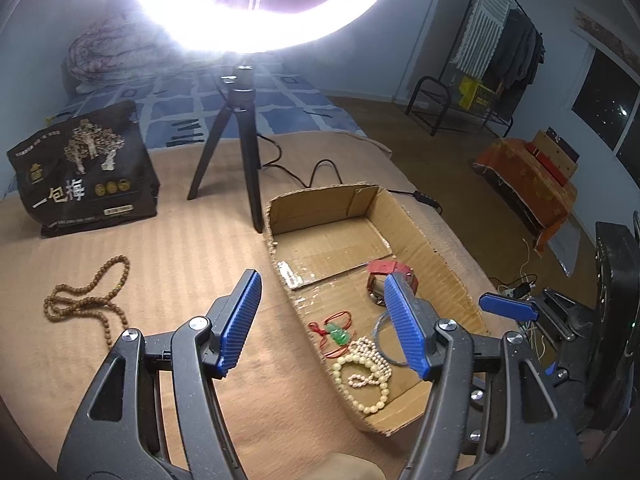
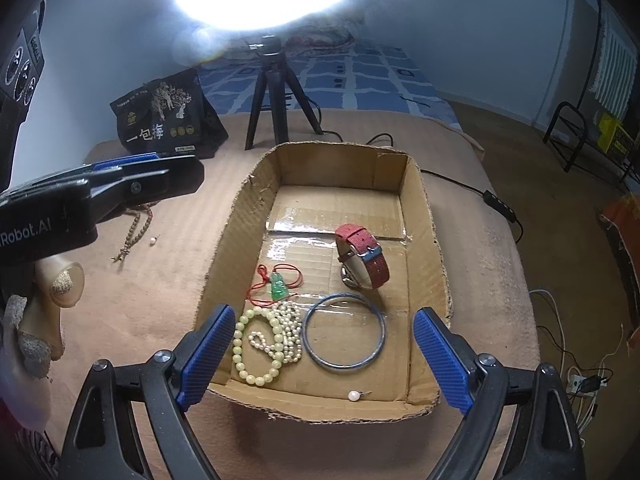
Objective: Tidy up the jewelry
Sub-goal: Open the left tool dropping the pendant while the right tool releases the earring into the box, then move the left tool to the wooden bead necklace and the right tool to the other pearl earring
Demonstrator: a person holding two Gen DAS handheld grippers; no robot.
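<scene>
1. Left hand-held gripper (image 1: 324, 324): jaws spread, nothing between the blue pads, hovering over the left wall of the cardboard box (image 1: 448, 256).
2. Right hand-held gripper (image 2: 324, 354): jaws wide apart, released, nothing gripped, poised above the near end of the box.
3. Inside the box, near end: pale yellow bead bracelet (image 2: 256, 344) touching a strand of small pearls (image 2: 286, 332); blue bangle (image 2: 344, 332) lying flat just to the right of them.
4. Just behind the beads: green pendant (image 2: 279, 286) on a red cord.
5. Further back, toward the right wall: watch with a red strap (image 2: 362, 256), resting on its side.
6. Close to the near wall of the box: single pearl earring (image 2: 354, 395), apart from the rest.
7. Outside the box, on the tan blanket (image 1: 180, 248) to the left: brown wooden bead necklace (image 1: 86, 300), and in the right wrist view a second small pearl (image 2: 152, 242) just beside it.
8. Behind the box: black tripod (image 1: 236, 136) carrying a glaring ring light (image 1: 264, 8); black printed bag (image 1: 84, 172) to its left.
</scene>
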